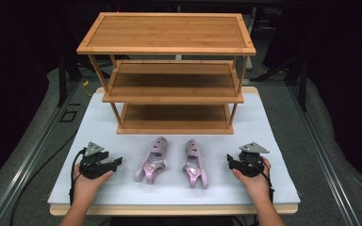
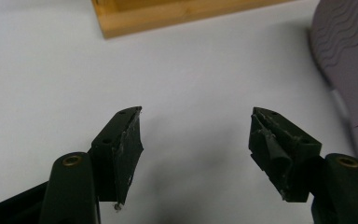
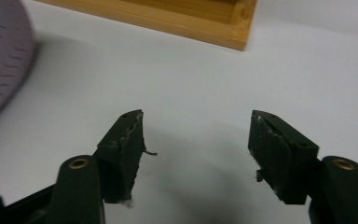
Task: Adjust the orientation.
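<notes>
While your left gripper [image 1: 115, 163] and right gripper [image 1: 230, 162] rest on the white mat [image 1: 273, 127], jaws spread and empty, two pink sandals [image 1: 152, 160] lie between them.

Glossy plastic sandals [image 1: 172, 161] (wooden rack [image 1: 169, 70])

Black hand-held gripper [image 1: 118, 162], grey plate, trailing cable.

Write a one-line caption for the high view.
Two open grippers flank pink sandals before a bamboo rack.
</notes>
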A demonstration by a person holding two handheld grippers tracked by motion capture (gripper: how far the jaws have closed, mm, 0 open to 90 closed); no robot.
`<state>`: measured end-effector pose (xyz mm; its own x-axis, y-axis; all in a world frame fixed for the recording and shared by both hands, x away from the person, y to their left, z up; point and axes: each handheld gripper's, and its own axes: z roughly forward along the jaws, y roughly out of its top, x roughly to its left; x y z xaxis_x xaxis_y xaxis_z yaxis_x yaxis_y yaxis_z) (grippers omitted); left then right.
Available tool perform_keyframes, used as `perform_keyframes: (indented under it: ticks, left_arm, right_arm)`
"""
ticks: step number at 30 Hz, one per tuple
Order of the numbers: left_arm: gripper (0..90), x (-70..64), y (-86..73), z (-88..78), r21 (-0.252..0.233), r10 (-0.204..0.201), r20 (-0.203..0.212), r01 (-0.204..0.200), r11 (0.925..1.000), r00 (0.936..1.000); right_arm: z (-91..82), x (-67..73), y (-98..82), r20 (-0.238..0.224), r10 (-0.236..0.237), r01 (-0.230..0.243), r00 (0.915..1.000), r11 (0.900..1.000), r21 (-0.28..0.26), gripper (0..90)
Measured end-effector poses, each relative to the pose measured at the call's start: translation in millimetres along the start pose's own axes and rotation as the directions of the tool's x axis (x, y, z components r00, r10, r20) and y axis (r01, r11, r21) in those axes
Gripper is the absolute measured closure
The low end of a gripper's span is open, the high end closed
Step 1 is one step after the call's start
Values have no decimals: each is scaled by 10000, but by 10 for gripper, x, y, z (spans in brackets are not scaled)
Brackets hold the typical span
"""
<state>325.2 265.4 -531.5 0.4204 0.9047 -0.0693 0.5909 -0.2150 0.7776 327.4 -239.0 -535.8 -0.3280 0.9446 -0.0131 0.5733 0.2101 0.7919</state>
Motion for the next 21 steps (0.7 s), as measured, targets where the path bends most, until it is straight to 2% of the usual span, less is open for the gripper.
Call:
perform_keyframes:
  ticks: [1,2,4,7,8,9,11,14,15,17,21]
  left_arm:
    - [348,-23,12,-20,-117,54,-15,-54,9999,10000]
    - [353,-23,12,-20,-117,54,-15,-54,9999,10000]
    - [354,-90,21,-69,-324,191,17,-191,9993,9998]
    - [370,-152,10,-96,-210,364,182,-360,9991,9992]
    - [394,-152,10,-96,-210,364,182,-360,9991,9992]
    - [419,-188,8,-116,-102,533,405,-529,9985,9978]
    - [419,-210,10,-131,-140,578,393,-573,9983,9976]
    - [462,-269,29,-179,-303,716,592,-699,9971,9957]
    - [495,-296,43,-201,-246,661,866,-642,9976,9940]
    - [511,-339,59,-223,-327,657,1041,-626,9975,9924]
    - [548,-422,100,-274,-574,816,1282,-747,9955,9884]
  right_arm:
    - [-34,19,2,-62,-35,35,10000,10000,-73,401]
    - [-34,19,2,-62,-35,35,10000,10000,-73,401]
    - [-104,76,26,-319,11,-14,9995,10000,-87,443]
    - [-131,127,39,-745,-163,141,9971,9994,-302,456]
    - [-135,147,42,-708,-252,226,9972,9990,-383,453]
    - [-139,168,45,-564,-336,312,9978,9986,-425,452]
    - [-143,178,49,-442,-318,304,9985,9990,-323,452]
    - [-161,193,60,-480,-274,252,9985,9987,-452,443]
    - [-167,202,59,-360,-351,327,9987,9973,-652,432]
    - [-159,207,52,-242,-419,402,9988,9972,-633,426]
    - [-147,183,50,-509,-314,286,9982,9980,-557,475]
